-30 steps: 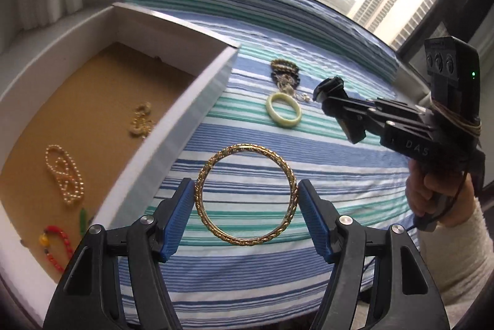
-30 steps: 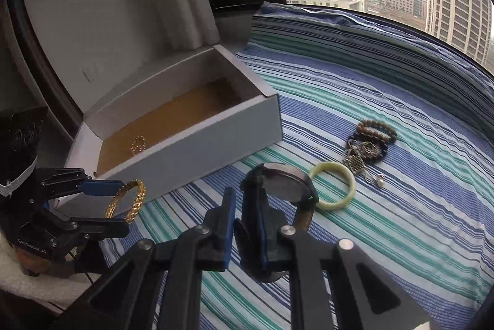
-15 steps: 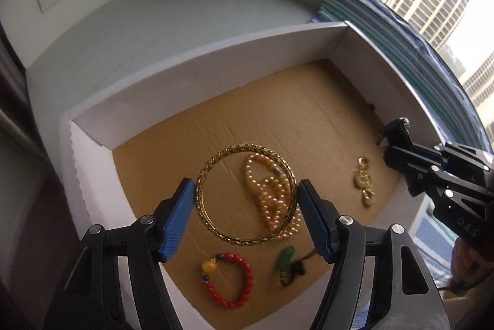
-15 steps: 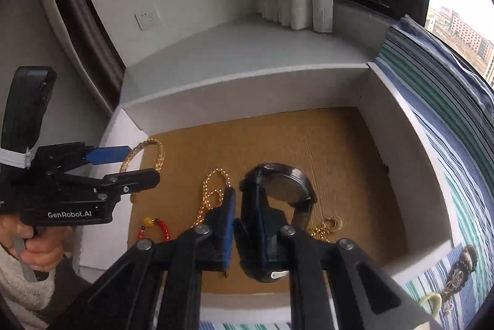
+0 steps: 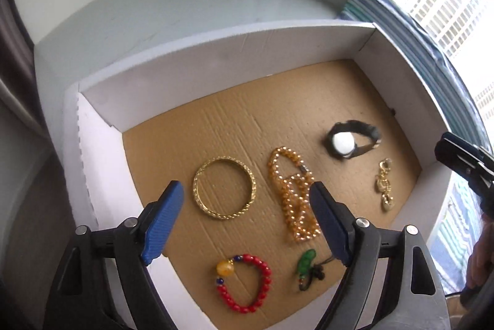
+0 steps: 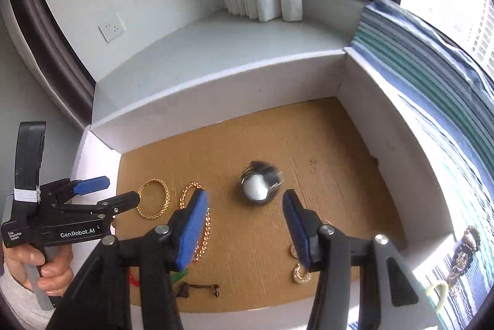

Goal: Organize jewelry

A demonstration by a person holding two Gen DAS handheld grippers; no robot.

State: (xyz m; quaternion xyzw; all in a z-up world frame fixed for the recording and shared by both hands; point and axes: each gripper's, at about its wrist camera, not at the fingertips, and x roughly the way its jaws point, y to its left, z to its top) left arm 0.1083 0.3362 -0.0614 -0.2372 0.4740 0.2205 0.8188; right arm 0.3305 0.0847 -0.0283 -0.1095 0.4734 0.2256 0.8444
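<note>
- Left gripper [image 5: 247,225]: ribbed blue pads, jaws opening, nothing between them. The twisted gold bangle [image 5: 224,188] lies flat on the corrugated floor of the white box [image 5: 216,52], at 12 o'clock from the pads.
- Right gripper [image 6: 244,225]: jaws opening, empty. The black watch [image 6: 259,186] lies just beyond, blurred; strap detail unreadable.
- Amber bead strand [image 5: 293,194], red bead bracelet [image 5: 244,283] and green pendant [image 5: 305,263] lie at 3 to 5 o'clock of the bangle.
- Left tool body reads "GenRobot.AI".
</note>
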